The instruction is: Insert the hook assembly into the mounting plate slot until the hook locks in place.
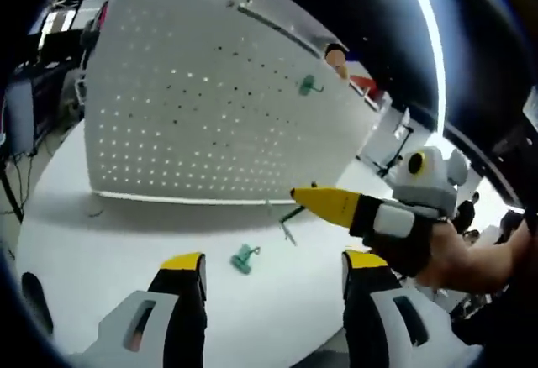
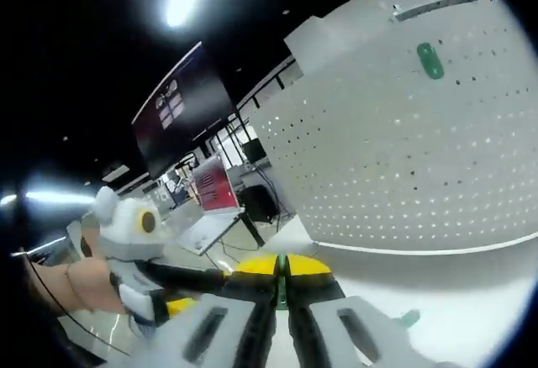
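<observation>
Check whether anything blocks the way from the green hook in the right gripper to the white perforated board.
Nothing visible does. The right gripper holds a thin green hook before the white perforated board; bare white table lies between.

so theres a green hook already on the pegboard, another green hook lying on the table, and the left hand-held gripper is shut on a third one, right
Not quite. In the left gripper view the left hand-held gripper is open and holds nothing. The rest stands: one green hook hangs on the pegboard, another green hook lies on the table.
</observation>
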`<state>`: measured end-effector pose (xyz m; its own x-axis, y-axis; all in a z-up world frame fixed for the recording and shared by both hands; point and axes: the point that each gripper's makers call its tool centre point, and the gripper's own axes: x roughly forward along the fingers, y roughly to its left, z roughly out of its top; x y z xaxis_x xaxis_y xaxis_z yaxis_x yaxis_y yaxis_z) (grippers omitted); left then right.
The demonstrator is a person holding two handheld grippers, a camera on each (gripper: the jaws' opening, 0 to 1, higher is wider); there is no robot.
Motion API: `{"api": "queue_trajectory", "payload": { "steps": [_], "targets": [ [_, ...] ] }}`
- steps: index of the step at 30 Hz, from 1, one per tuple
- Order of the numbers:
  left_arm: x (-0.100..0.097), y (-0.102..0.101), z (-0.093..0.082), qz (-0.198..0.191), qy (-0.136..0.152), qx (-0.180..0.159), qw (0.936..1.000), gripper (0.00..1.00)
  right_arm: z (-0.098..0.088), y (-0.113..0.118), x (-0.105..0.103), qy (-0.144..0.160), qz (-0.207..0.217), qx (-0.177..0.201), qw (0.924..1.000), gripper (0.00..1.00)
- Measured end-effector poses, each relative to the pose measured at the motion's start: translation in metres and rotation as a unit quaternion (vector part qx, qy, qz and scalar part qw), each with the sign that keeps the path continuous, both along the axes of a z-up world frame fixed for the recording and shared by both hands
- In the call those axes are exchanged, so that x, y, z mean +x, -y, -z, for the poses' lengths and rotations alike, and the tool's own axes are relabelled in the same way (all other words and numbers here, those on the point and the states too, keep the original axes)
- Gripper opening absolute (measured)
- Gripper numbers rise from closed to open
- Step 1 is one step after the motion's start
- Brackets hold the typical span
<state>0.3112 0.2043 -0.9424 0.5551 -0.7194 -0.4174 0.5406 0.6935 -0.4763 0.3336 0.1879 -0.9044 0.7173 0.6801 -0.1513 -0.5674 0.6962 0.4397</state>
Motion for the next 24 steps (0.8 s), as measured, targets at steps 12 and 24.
{"api": "queue_trajectory", "payload": {
  "steps": [12,24],
  "targets": [
    [-0.003,0.004,-0.013,-0.019,-0.028,-0.079,0.9963,0.24,-0.011,-0.014,-0.010,0.011,0.006,0.028,0.9995,0.00],
    [-0.003,0.005,-0.021,-0.026,-0.043,-0.118,0.9918,0.06,-0.026,-0.021,-0.015,0.032,0.009,0.042,0.9985,0.00]
  ]
}}
